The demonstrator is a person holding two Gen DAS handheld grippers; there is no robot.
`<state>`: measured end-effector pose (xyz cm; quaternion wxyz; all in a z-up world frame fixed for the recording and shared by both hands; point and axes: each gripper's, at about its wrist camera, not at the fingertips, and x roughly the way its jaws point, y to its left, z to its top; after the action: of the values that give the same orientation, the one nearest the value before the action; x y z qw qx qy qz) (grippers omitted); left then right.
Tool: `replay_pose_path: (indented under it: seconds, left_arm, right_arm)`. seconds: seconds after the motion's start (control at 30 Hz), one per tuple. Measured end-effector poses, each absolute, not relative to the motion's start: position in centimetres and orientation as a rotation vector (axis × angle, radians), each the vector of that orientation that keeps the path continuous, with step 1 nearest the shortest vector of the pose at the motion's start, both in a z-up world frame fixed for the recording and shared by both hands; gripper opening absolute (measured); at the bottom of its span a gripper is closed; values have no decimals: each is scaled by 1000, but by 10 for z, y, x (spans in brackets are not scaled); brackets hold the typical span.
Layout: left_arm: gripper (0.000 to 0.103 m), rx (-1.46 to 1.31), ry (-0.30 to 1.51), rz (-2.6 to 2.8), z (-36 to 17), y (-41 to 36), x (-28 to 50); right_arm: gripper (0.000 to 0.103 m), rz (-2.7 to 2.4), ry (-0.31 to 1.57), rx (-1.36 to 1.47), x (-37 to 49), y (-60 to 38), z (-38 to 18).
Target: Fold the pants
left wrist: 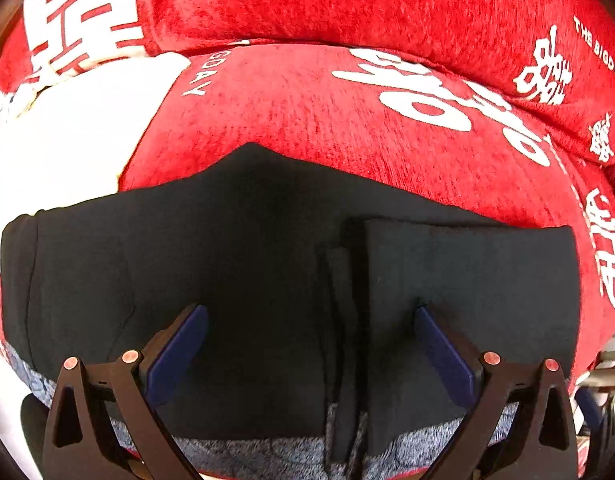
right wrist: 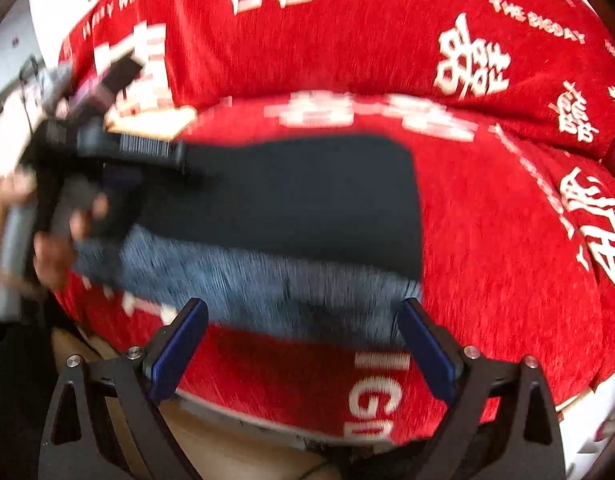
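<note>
Black pants (left wrist: 235, 264) lie folded — left gripper (left wrist: 309, 350) fingers (left wrist: 175, 354) spread above.

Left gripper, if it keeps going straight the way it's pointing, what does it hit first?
Most likely the dark pants: the open left gripper points at their middle, beside the folded leg edge. Depth is unclear, but nothing else lies between.

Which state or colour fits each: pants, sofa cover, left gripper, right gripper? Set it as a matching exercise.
Things:
1. pants
2. sofa cover
3. left gripper
4. right gripper

Descriptions:
A. red with white characters
B. open, over the sofa's front edge
C. dark, folded, grey lining showing
D. open, over the dark fabric

Pairs: 1-C, 2-A, 3-D, 4-B
</note>
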<state>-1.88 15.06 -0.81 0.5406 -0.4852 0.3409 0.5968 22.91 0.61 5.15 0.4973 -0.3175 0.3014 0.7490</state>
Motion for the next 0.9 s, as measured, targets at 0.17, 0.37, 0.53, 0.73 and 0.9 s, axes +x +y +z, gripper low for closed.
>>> replay_pose_path:
  seconds: [0.17,0.37,0.53,0.73,0.9]
  left_arm:
    - [103,-1173,788,1412,-5,126,-31]
    - [103,-1145,782,1440,-1,85,-44]
    - [103,-1132,848,1440,-19,81,-36]
    - [103,-1100,825,1498,-6,69,-63]
    - [103,-1192,782,1598,-17,64,-122]
  right_arm:
    - [97,1780,752,-907,200,22,25]
    - [98,1829,712,-824,186,30,44]
    - [98,1771,683,-934,156,60,25]
    - [98,1805,607,-986,125,60,24]
    - [99,1811,543,-1025,90,65,15]
